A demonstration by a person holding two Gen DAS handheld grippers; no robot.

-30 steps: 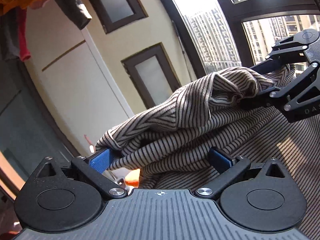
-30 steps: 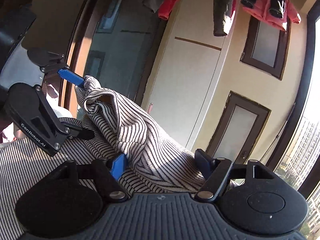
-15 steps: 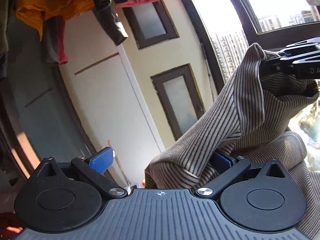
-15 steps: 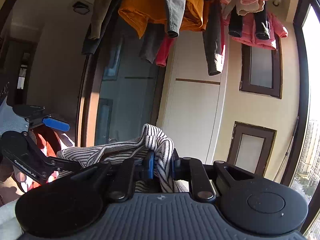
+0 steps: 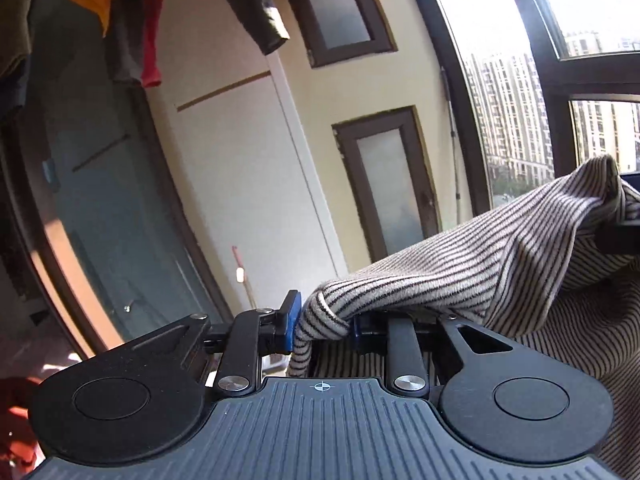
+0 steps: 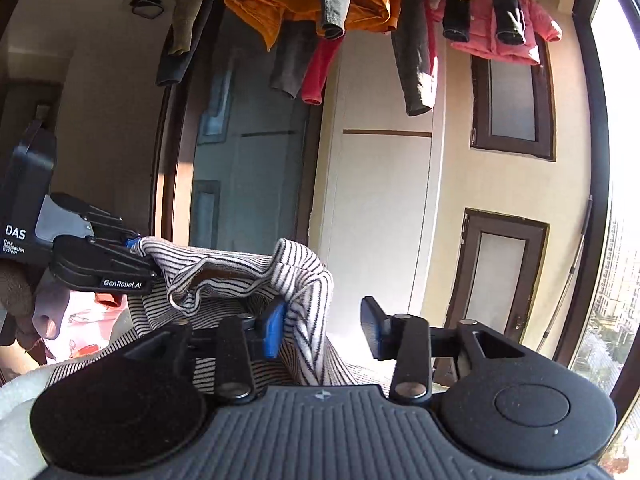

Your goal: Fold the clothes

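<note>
1. Left wrist view, far left first: blue left pad (image 5: 292, 320) pressed against a rolled fold of sweater (image 5: 460, 264)
2. At centre, left gripper (image 5: 324, 326) clamped tight on that fold, with the opposite pad mostly buried under the cloth
3. Further right, sweater pulled up from the pinch to a peak at the frame edge, touching a dark part of the right gripper (image 5: 624, 236); impossible to tell its grip from here
4. Below that stretch, more striped cloth hanging down past the right side of the gripper body
5. Right wrist view, far left: left gripper (image 6: 136, 258) closed on the sweater's edge
6. Towards centre, sweater (image 6: 248, 276) sagging between the two grippers, draped over the blue left pad (image 6: 274, 330) and dropping just inside the gap
7. Right gripper (image 6: 322, 328) spread apart, pinching nothing; right pad (image 6: 370, 328) bare and apart from the cloth
8. Overhead, laundry (image 6: 304, 4) hanging in a row; at far right, a window (image 6: 616, 280)
</note>
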